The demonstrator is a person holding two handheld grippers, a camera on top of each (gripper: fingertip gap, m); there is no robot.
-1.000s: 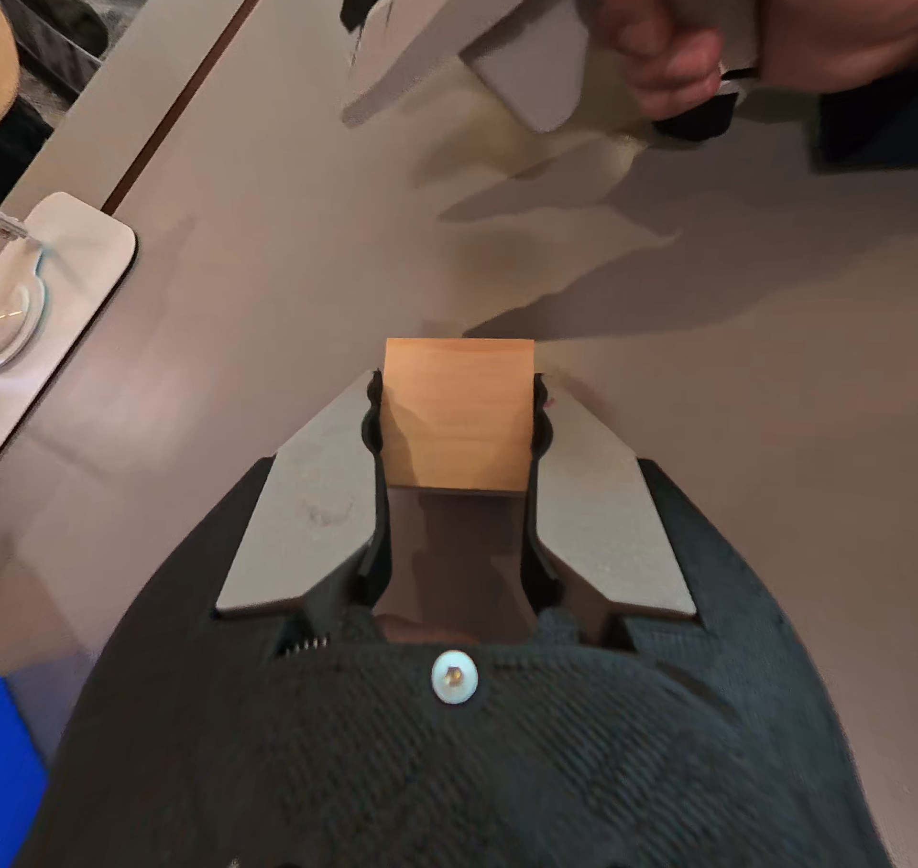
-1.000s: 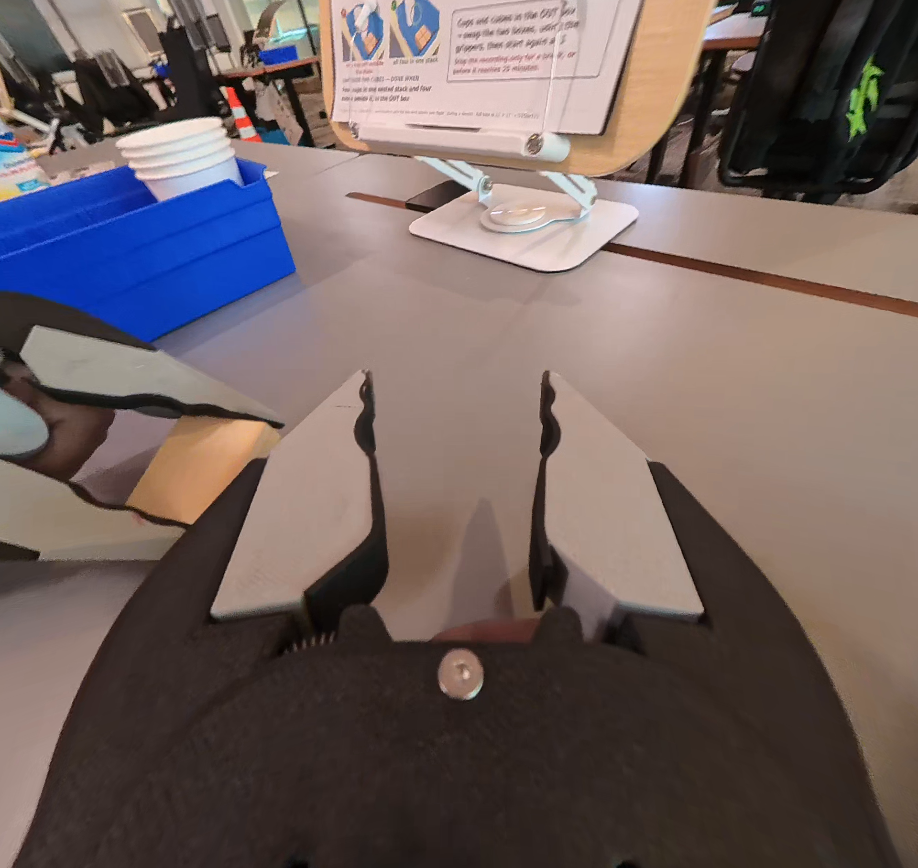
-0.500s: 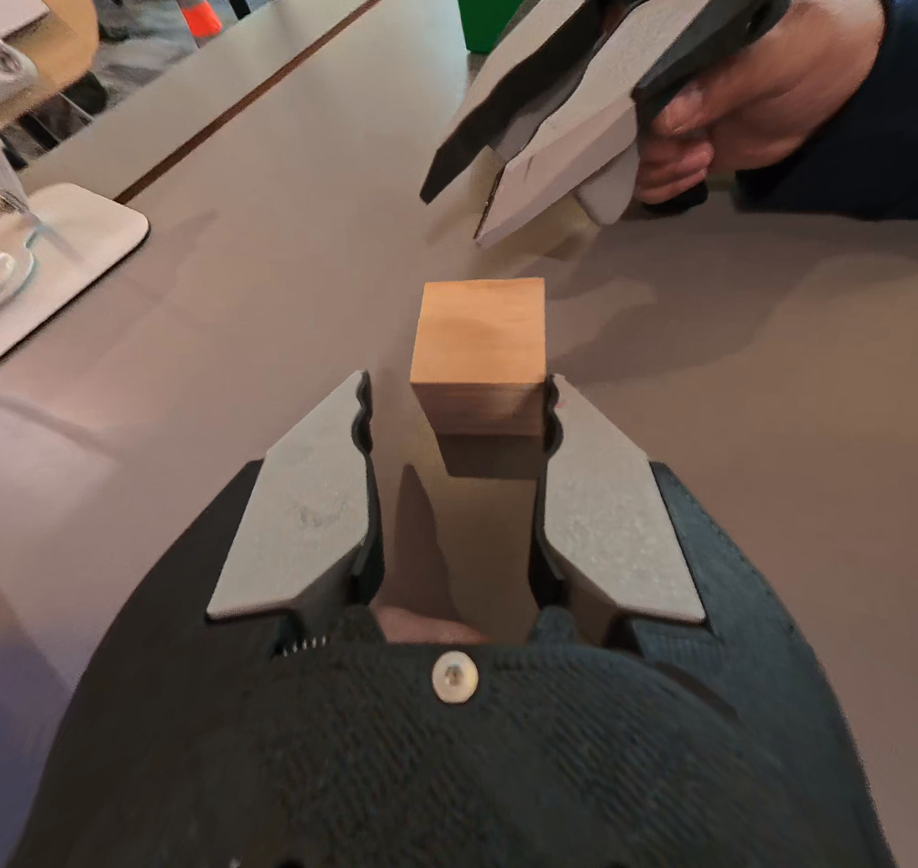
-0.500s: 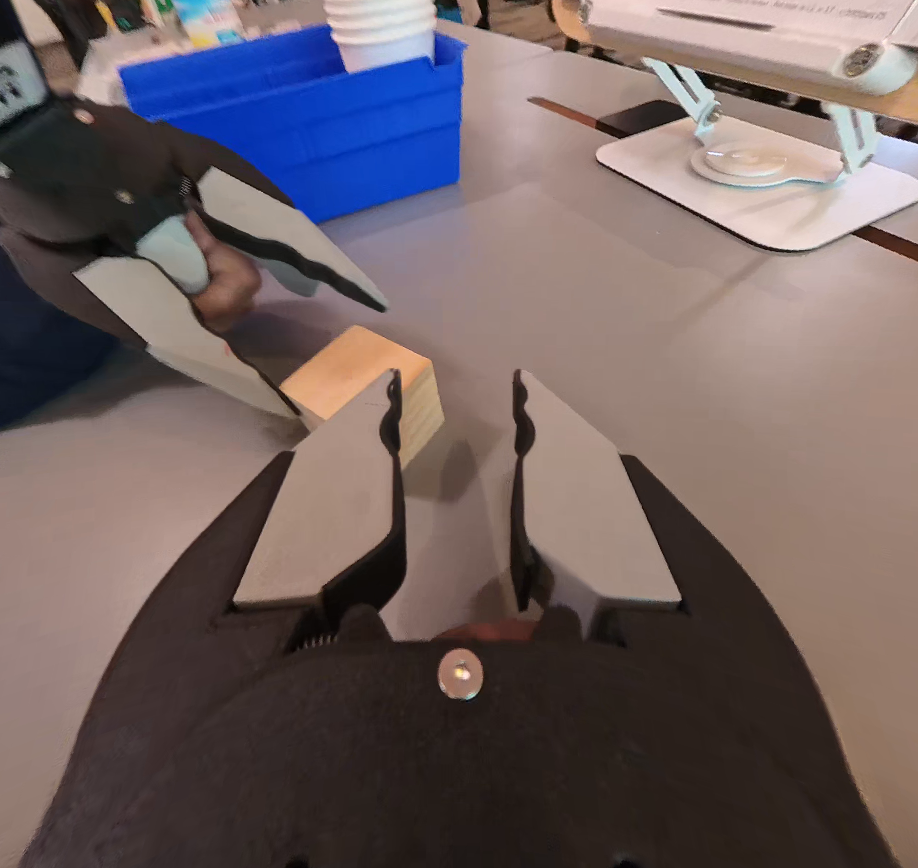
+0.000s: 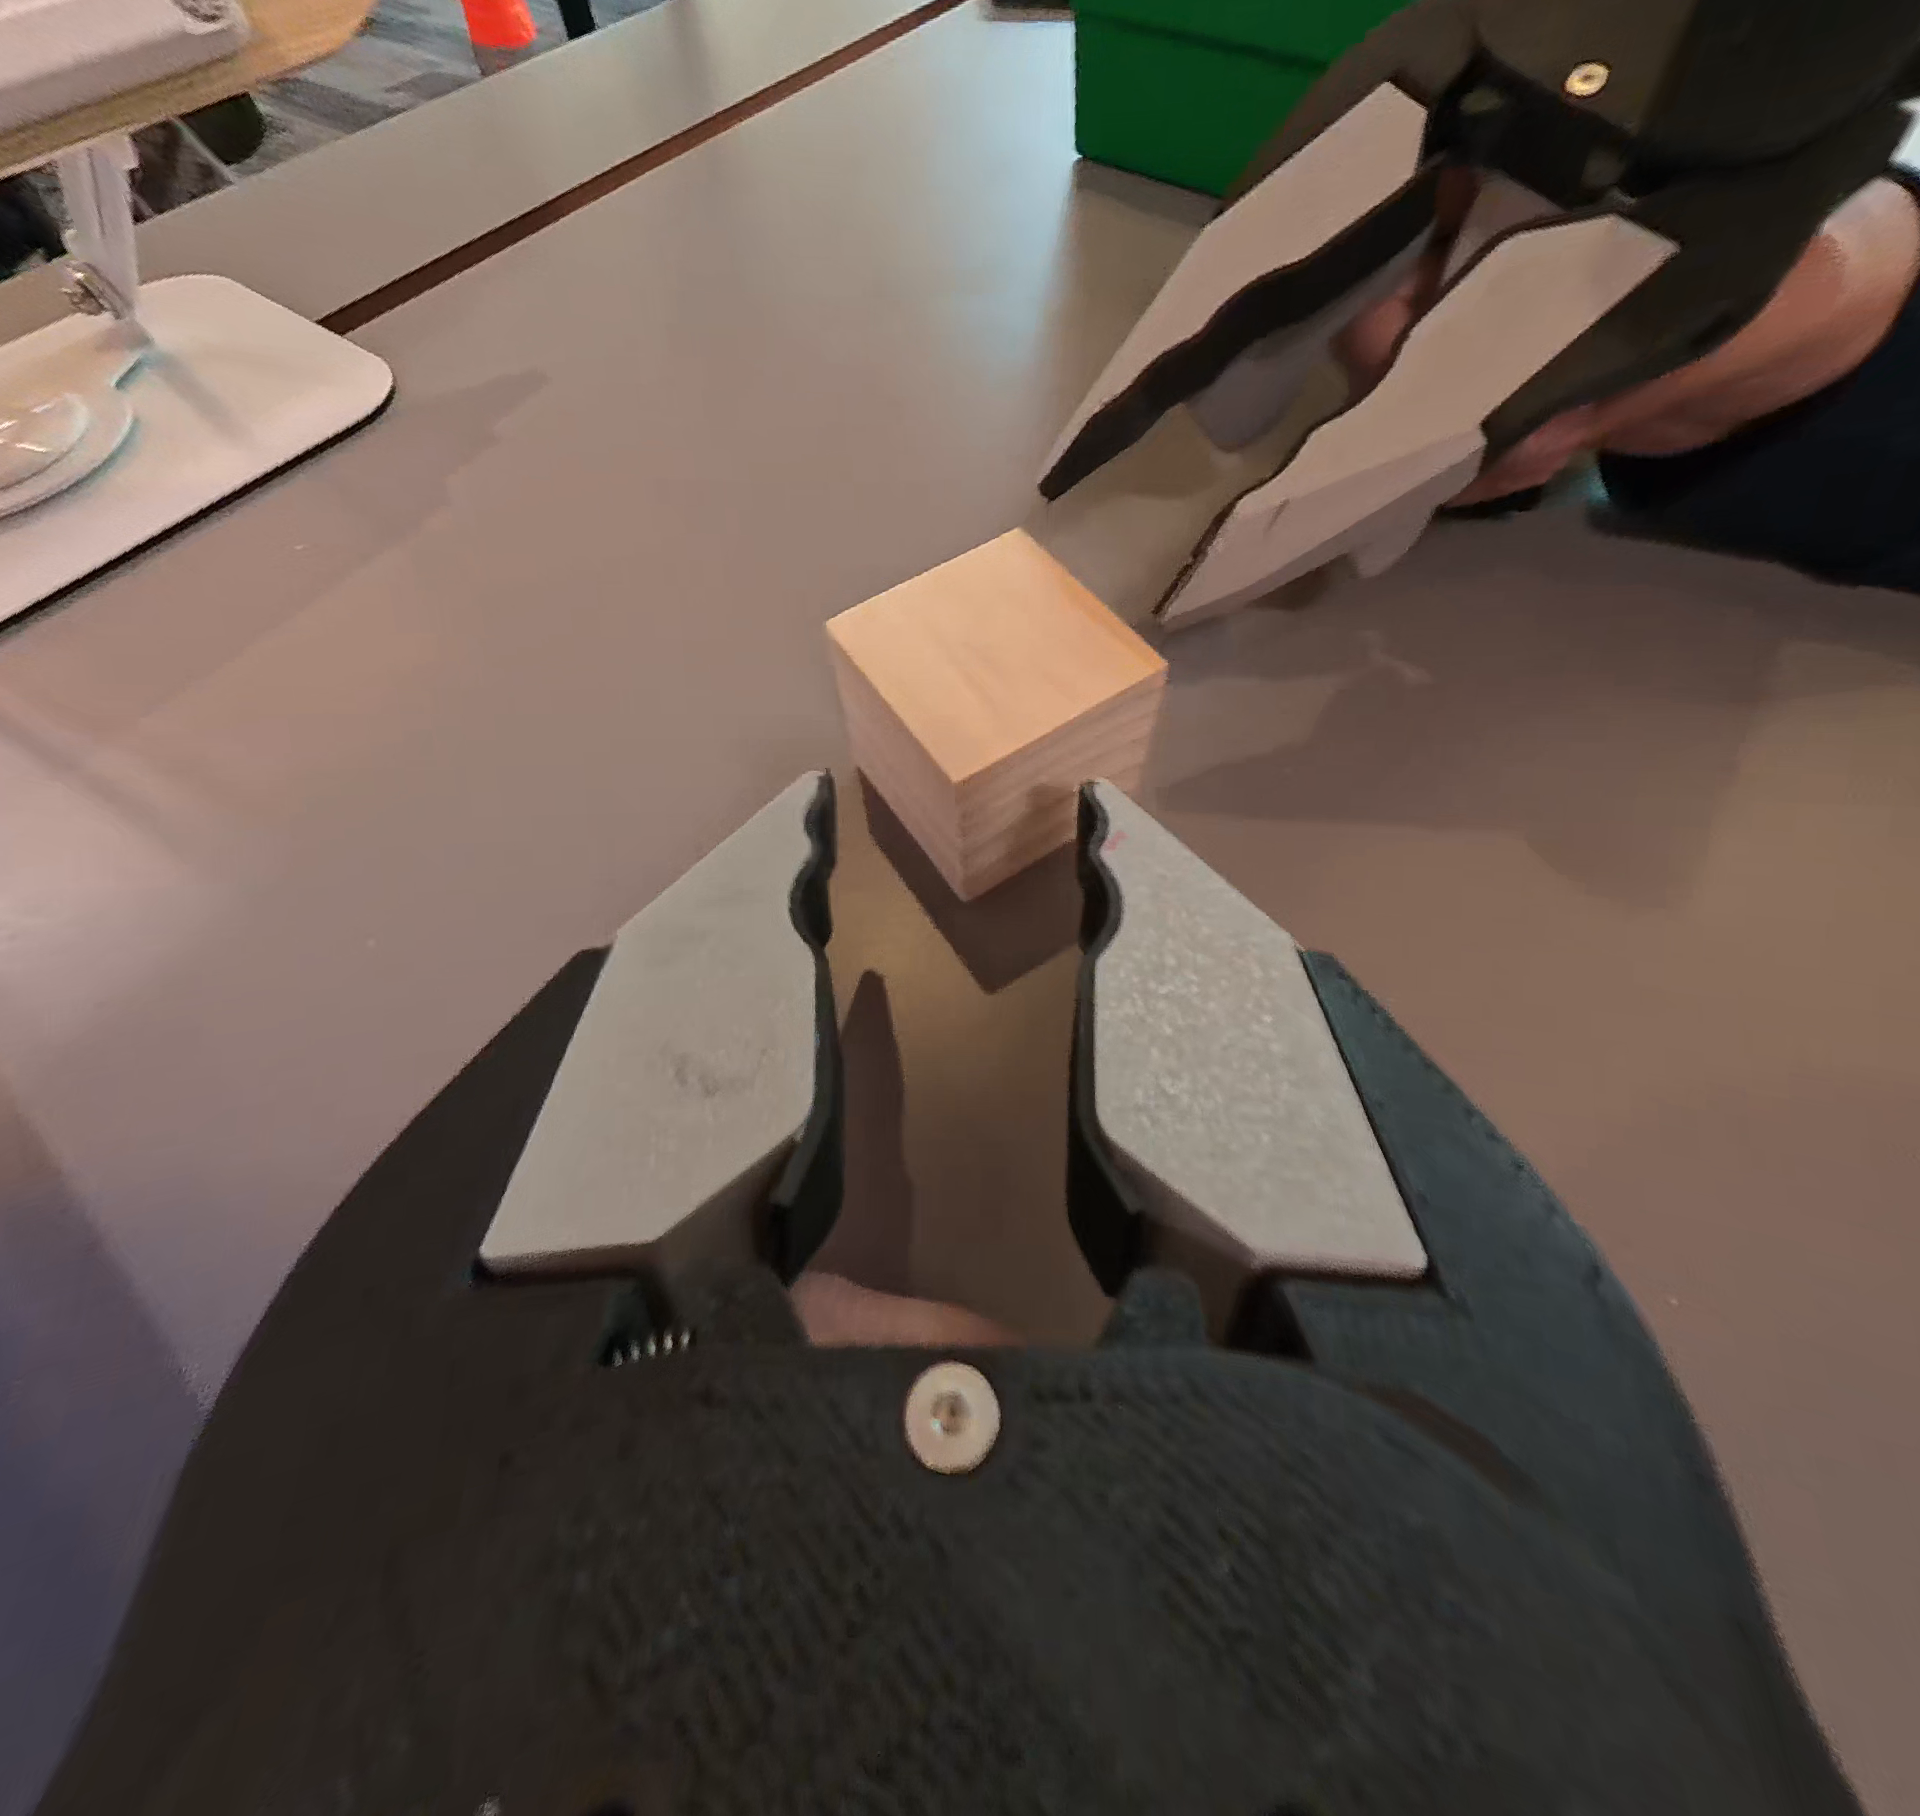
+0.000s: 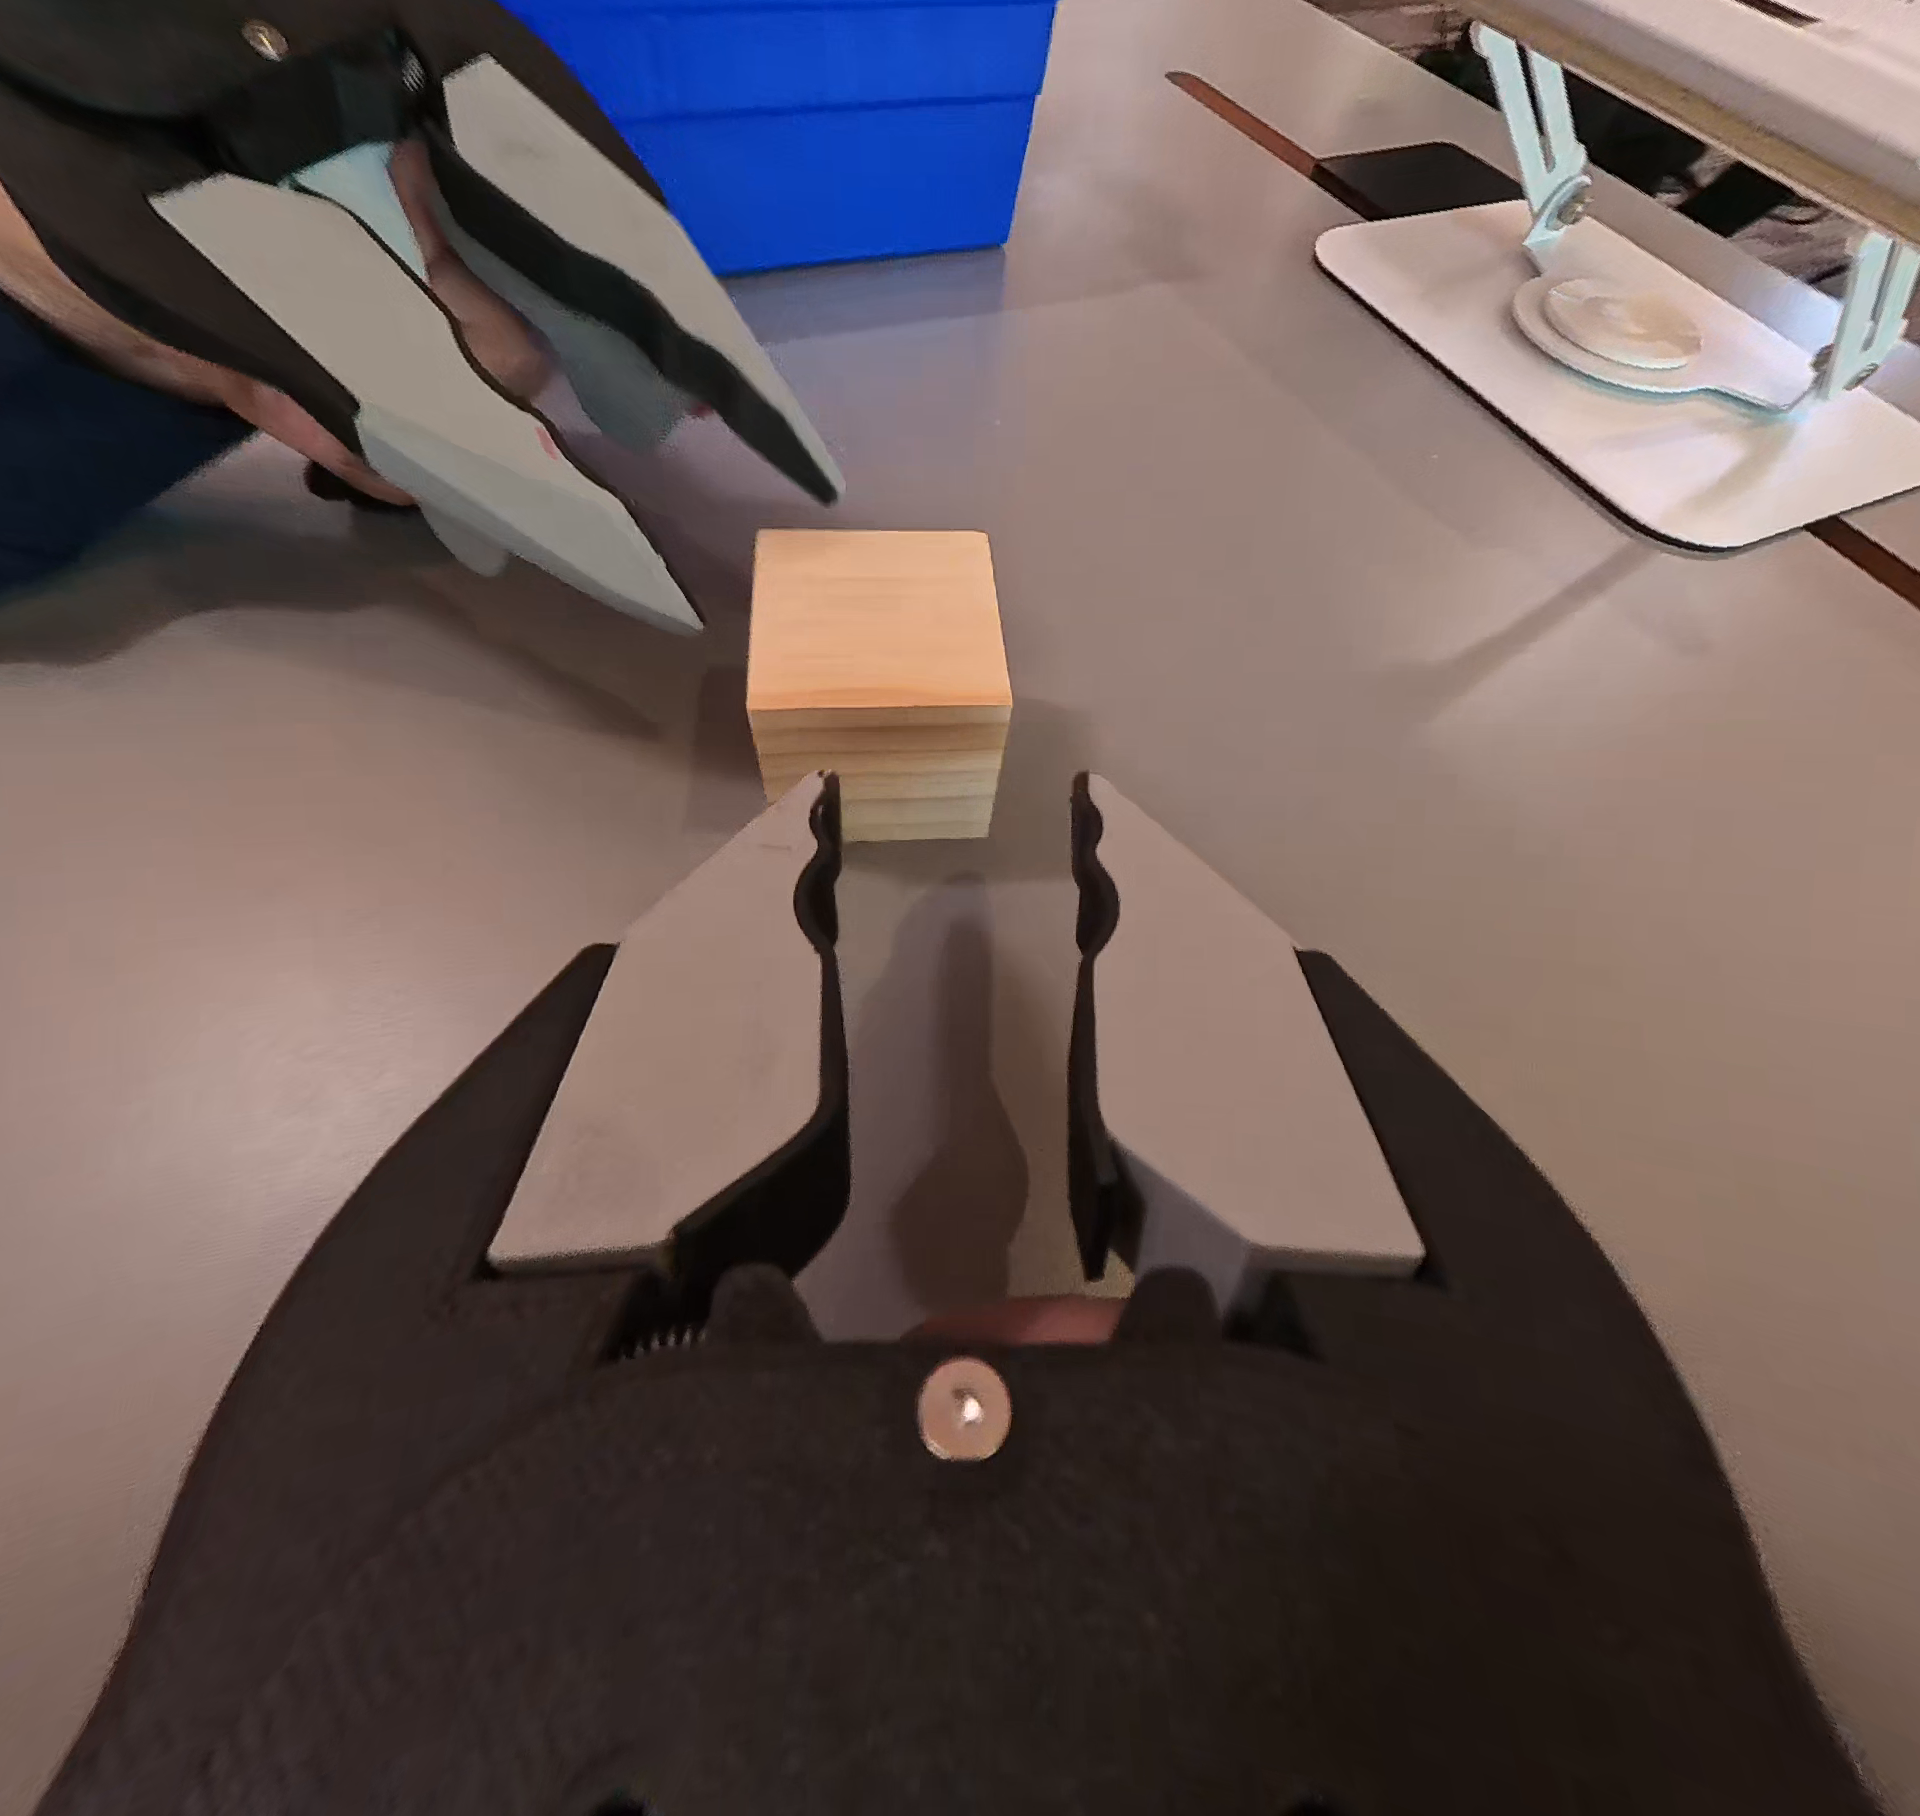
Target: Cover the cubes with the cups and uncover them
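A pale wooden cube (image 5: pixel 992 701) with sharp edges and visible grain is set on the smooth grey table (image 5: pixel 623 519), just ahead of the left gripper (image 5: pixel 954 805) and right gripper (image 6: pixel 951 800), whose flat grey fingers are held apart, gripping nothing.

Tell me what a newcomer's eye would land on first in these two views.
A lone wooden cube stands on the bare grey table, uncovered. Both grippers point at it with jaws apart and nothing in them: the left gripper just short of it, the right gripper likewise from the other side. Bright bins frame the scene, a blue bin behind the left gripper and a green bin behind the right.
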